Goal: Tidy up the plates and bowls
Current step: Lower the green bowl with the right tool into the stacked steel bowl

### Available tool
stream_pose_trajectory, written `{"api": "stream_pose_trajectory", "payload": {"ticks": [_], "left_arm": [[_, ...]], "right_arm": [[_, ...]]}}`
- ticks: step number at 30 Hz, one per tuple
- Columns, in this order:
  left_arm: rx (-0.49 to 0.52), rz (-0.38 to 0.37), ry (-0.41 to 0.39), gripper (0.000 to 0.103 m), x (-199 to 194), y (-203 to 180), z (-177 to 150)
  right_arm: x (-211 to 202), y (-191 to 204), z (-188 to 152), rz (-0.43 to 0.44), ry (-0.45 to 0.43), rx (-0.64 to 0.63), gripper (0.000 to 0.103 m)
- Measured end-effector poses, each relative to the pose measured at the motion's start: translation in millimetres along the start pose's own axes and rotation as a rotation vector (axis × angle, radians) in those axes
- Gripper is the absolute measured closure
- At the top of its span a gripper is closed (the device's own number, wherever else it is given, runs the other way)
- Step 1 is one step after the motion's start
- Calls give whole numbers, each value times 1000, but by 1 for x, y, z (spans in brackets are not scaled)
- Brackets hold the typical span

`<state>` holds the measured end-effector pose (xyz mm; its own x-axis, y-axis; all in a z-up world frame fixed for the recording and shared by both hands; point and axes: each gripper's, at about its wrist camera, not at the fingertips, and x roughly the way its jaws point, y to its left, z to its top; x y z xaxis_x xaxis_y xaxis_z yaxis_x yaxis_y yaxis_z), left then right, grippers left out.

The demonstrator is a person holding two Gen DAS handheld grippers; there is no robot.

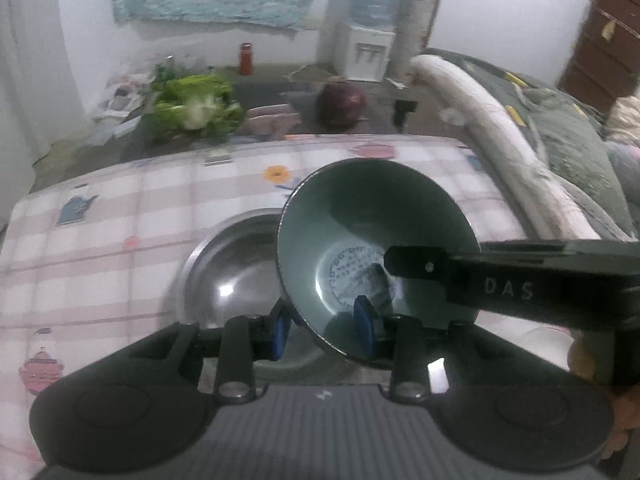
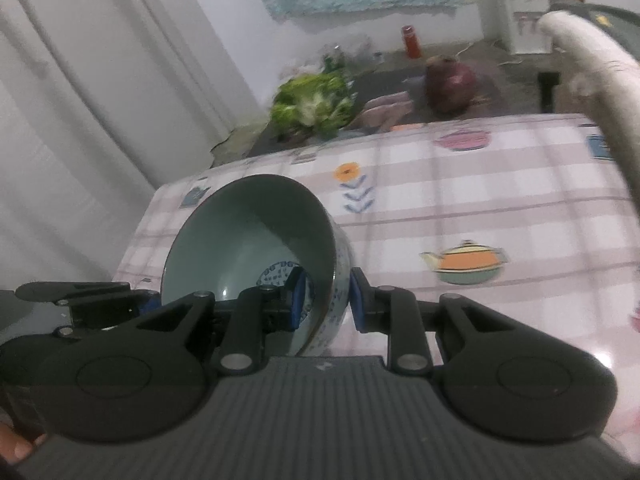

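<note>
A pale green ceramic bowl (image 1: 372, 216) with a blue pattern inside is tilted and held in the air above a steel bowl (image 1: 224, 264) on the checked tablecloth. My left gripper (image 1: 326, 330) has its blue pads on either side of the bowl's near rim. My right gripper (image 2: 326, 300) is shut on the same bowl's (image 2: 248, 232) right wall, one pad inside and one outside. The right gripper's finger (image 1: 420, 264) reaches into the bowl in the left wrist view.
The table (image 2: 480, 208) carries a pink checked cloth with teapot prints. Behind it on the floor lie green lettuce (image 1: 196, 106), a red cabbage (image 1: 340, 102), a red bottle (image 1: 245, 58) and a water dispenser (image 1: 370, 46). A quilted bed (image 1: 560, 132) borders the table's right side.
</note>
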<state>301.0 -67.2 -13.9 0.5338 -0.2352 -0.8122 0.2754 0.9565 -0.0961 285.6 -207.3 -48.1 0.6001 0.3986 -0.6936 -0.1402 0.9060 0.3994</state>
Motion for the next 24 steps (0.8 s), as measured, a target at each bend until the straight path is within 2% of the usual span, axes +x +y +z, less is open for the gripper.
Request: {"api": "stream_pose_trajectory", "payload": {"ticks": [7,13,19,22,24], "left_arm": [[-57,41,45,69,28,41,4],[-75,52,104,71,60,56,1],[-64,56,127,70,71,60,-3],[-57,38,129,70,68,60,-5],[-44,40,115,65,64,59,-6]], "right_arm": [[59,17,4,24,95,6,80],[97,13,0,6,154,30,81],[108,20,2,-37,136,-38,80],[108,25,2,-68,137,-76,73],[106,27,1,-66,134,-88,67]]}}
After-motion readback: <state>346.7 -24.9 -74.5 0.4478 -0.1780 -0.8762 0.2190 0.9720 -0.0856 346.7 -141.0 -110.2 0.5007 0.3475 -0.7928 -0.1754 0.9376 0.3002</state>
